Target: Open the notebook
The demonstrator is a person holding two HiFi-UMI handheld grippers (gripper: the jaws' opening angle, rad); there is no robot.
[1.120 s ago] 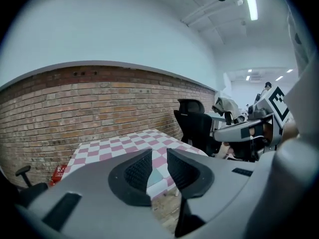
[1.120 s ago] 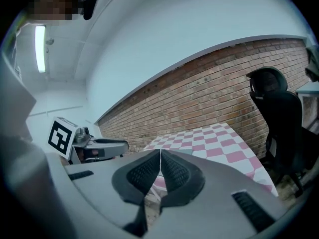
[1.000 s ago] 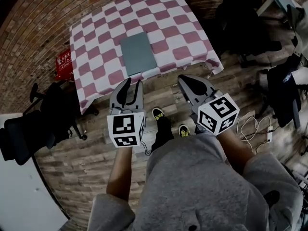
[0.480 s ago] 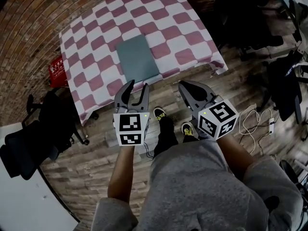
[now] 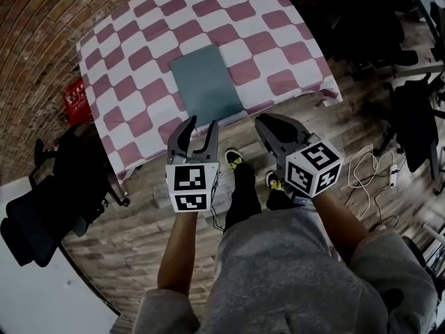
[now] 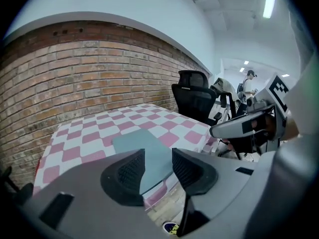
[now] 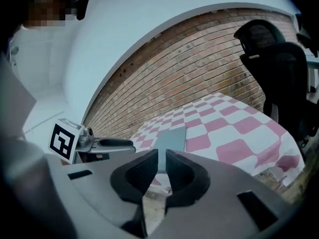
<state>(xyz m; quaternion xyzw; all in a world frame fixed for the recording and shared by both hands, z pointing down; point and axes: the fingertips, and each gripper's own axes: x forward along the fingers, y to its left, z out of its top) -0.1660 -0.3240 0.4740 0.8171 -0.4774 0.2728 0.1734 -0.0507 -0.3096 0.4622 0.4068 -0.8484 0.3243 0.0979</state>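
Notebook (image 5: 206,83) closed on checked table, both grippers short of it

Grey-green notebook lay flat, cover shut, on the pink-and-white checked tablecloth (image 5: 132,82), upper middle of the head view, its near edge close to the table's front edge. Nothing touched it.

Left gripper (image 5: 202,122) sat lower centre-left of the head view, tips just below the table's front edge in the picture, apart from the notebook. Jaws stood wide apart and were opening. Nothing was between them; in the left gripper view the notebook only showed through the gap, farther off on the table.

Right gripper (image 5: 263,120) sat lower centre-right, level with the left one in the frame, pointing toward the table edge to the right of the notebook. Jaws were almost together with only a thin slit, just beginning to open, and held nothing. In the right gripper view the notebook showed beyond the slit.

Marker cubes (image 5: 191,186) faced the head camera. Person's shoes (image 5: 235,161) showed between the two grippers on the wood floor (image 5: 139,242). Brick wall (image 6: 75,68) ran behind the table. Black office chair (image 5: 42,214) stood at lower left, a red object (image 5: 75,101) at the table's left side, and a white cable (image 5: 361,172) lay on the floor at right.
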